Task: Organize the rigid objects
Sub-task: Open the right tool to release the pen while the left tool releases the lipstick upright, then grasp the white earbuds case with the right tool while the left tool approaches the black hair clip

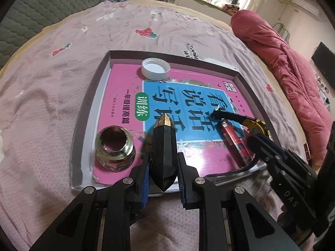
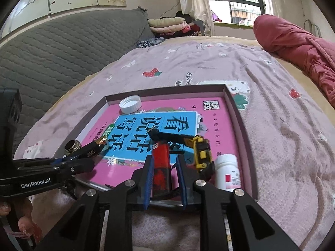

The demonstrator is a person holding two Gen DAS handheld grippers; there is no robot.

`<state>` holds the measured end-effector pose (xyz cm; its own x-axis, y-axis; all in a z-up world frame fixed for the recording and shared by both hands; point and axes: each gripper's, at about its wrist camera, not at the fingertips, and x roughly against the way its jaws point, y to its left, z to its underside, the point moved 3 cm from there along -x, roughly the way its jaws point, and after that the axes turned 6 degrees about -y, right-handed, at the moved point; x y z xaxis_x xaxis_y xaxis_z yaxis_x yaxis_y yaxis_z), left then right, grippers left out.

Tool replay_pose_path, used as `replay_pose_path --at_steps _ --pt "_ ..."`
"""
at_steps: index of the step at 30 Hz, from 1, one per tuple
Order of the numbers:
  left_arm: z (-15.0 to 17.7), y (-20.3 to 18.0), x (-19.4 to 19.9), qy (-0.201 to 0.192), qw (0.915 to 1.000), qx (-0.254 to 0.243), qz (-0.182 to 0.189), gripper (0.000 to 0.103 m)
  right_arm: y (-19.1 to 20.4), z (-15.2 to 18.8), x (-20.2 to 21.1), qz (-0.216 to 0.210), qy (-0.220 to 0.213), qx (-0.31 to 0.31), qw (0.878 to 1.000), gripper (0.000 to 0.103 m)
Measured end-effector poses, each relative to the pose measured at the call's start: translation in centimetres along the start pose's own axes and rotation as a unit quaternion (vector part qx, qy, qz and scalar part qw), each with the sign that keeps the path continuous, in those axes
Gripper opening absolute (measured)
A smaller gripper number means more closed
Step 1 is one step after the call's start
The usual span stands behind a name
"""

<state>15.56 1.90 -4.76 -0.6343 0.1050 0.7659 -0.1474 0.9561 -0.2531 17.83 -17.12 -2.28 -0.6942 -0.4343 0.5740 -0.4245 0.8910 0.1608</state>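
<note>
A shallow box tray [image 1: 92,96] holds a pink book [image 1: 123,83] on the bed. My left gripper [image 1: 163,167] is shut on a black faceted crystal with a gold tip [image 1: 164,146], held over the tray's near edge; it also shows in the right wrist view [image 2: 92,149]. My right gripper [image 2: 164,174] stands open around a red lighter [image 2: 160,167] that lies on the book; the pads do not touch it. A yellow-black utility knife [image 2: 201,152], a white pill bottle [image 2: 227,171], a white cap [image 1: 155,68] and a metal nut [image 1: 114,149] are in the tray.
The pink strawberry-print sheet [image 1: 62,83] surrounds the tray. A red quilt [image 1: 282,62] lies along the right. A grey padded headboard [image 2: 52,58] and folded clothes [image 2: 169,26] are at the back.
</note>
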Motion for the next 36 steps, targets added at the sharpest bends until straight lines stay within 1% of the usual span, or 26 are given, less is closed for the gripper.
replay_pose_path --at_steps 5,10,15,17,19,24,26,28,29,31,36 --pt "-0.1 0.3 0.1 0.001 1.0 0.001 -0.003 0.023 -0.4 -0.3 0.4 -0.005 -0.007 -0.01 1.0 0.028" --pt "0.0 0.3 0.5 -0.003 1.0 0.0 0.0 0.025 -0.4 -0.6 0.9 -0.003 -0.018 -0.007 1.0 0.03" --pt "-0.4 0.2 1.4 -0.014 0.9999 -0.001 0.003 0.027 -0.5 -0.9 1.5 -0.004 -0.031 -0.003 1.0 0.034" --pt "-0.5 0.2 1.9 -0.019 0.9998 -0.005 0.002 0.032 -0.5 -0.9 1.7 -0.002 -0.033 -0.002 0.999 0.034" --pt "-0.7 0.1 2.5 -0.027 0.9996 -0.01 0.0 0.043 -0.6 -0.9 1.8 0.0 -0.035 -0.001 0.999 0.035" --pt "-1.1 -0.3 3.9 -0.047 0.9985 -0.026 -0.01 0.047 -0.5 -1.2 2.5 -0.001 -0.047 -0.001 0.999 0.036" --pt "-1.2 -0.5 4.3 -0.052 0.9982 -0.03 -0.009 0.051 -0.5 -1.2 2.7 0.002 -0.05 0.004 0.999 0.037" --pt "-1.3 -0.5 4.7 -0.057 0.9978 -0.033 -0.01 0.058 -0.4 -1.1 2.8 0.003 -0.05 0.007 0.999 0.041" --pt "-1.3 -0.5 4.9 -0.06 0.9976 -0.033 -0.011 0.059 -0.4 -1.1 2.9 0.004 -0.051 0.008 0.999 0.044" --pt "-1.3 -0.5 5.2 -0.061 0.9975 -0.035 -0.01 0.061 -0.2 -1.1 3.2 0.003 -0.053 0.013 0.999 0.047" --pt "-1.2 -0.3 6.1 -0.066 0.9972 -0.035 -0.011 0.062 0.0 -1.0 4.1 0.009 -0.062 0.025 0.998 0.048"
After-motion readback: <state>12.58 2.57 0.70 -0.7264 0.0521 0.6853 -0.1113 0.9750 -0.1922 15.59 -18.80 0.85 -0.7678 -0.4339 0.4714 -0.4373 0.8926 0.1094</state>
